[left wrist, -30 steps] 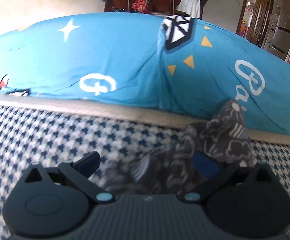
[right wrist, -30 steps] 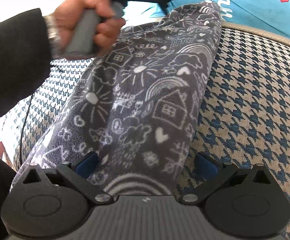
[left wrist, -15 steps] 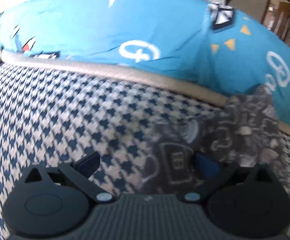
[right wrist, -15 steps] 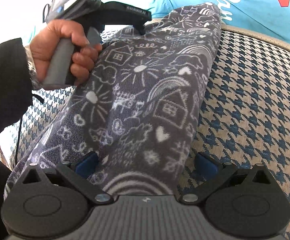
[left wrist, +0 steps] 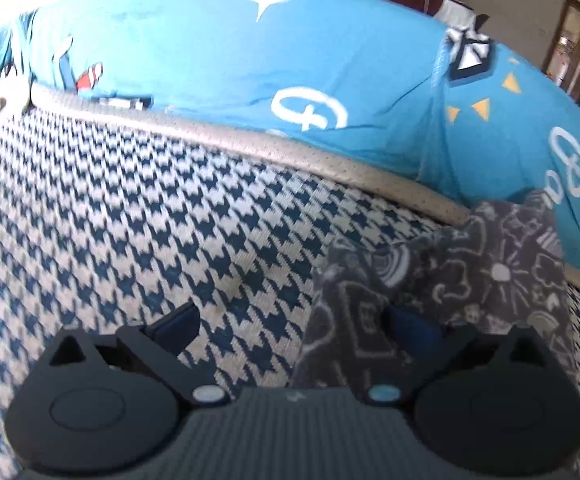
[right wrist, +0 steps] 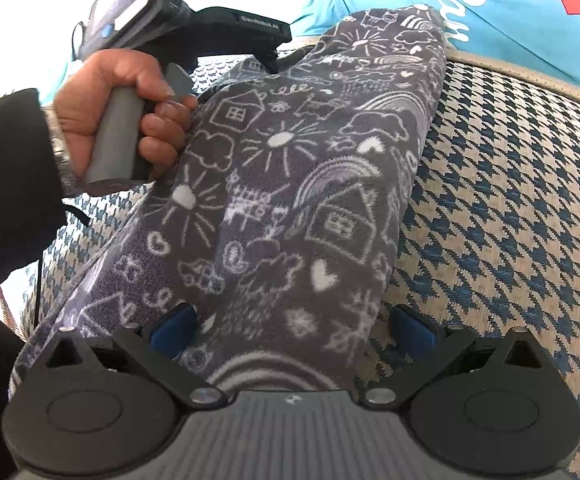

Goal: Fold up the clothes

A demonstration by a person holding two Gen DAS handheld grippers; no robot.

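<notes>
Grey doodle-print fleece garment (right wrist: pixel 290 184) lies as a long folded strip on the houndstooth cushion (right wrist: pixel 509 208). My right gripper (right wrist: pixel 290 326) straddles its near end, jaws apart. Left gripper (left wrist: pixel 290 326) also spread, one finger over the far corner. I judge crosswise folds remain.

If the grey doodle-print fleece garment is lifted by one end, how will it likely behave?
The grey doodle-print fleece garment would probably flop and trail: it already drapes in soft rolls over the houndstooth cushion. Its fuzzy pile suggests it grips rather than slips. It looks light for its bulk, bunching loosely near the left hand-held gripper.
</notes>
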